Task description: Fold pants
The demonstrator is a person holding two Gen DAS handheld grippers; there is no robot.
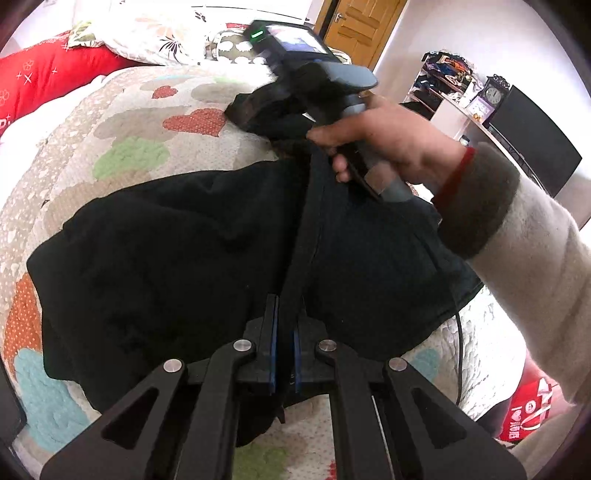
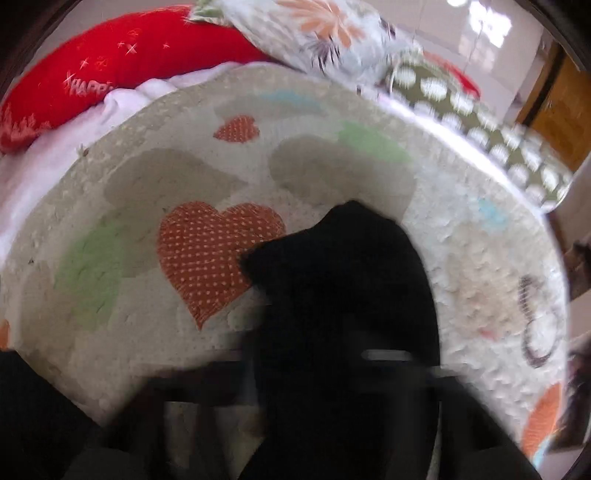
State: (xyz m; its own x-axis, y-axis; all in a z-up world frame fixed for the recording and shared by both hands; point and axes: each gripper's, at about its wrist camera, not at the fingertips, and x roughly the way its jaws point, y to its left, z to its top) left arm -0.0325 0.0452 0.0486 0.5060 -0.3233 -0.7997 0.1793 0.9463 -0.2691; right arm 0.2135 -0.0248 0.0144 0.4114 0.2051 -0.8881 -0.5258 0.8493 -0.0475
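Observation:
Black pants (image 1: 166, 258) lie bunched on a quilt with heart patches (image 1: 122, 122). My left gripper (image 1: 285, 332) is shut on a taut band of the pants' edge that runs up toward the right hand. In the left wrist view the right gripper (image 1: 258, 110) is held by a hand at the far end of that band, its fingertips buried in black cloth. In the blurred right wrist view a bunch of the pants (image 2: 343, 288) covers the gripper's fingers, which seem shut on it.
A red pillow (image 1: 48, 81) and a floral pillow (image 1: 155, 33) lie at the head of the bed. A wooden door (image 1: 362, 26), shelves (image 1: 443, 81) and a dark monitor (image 1: 532, 140) stand at the right. A red bag (image 1: 532, 410) sits by the bed's edge.

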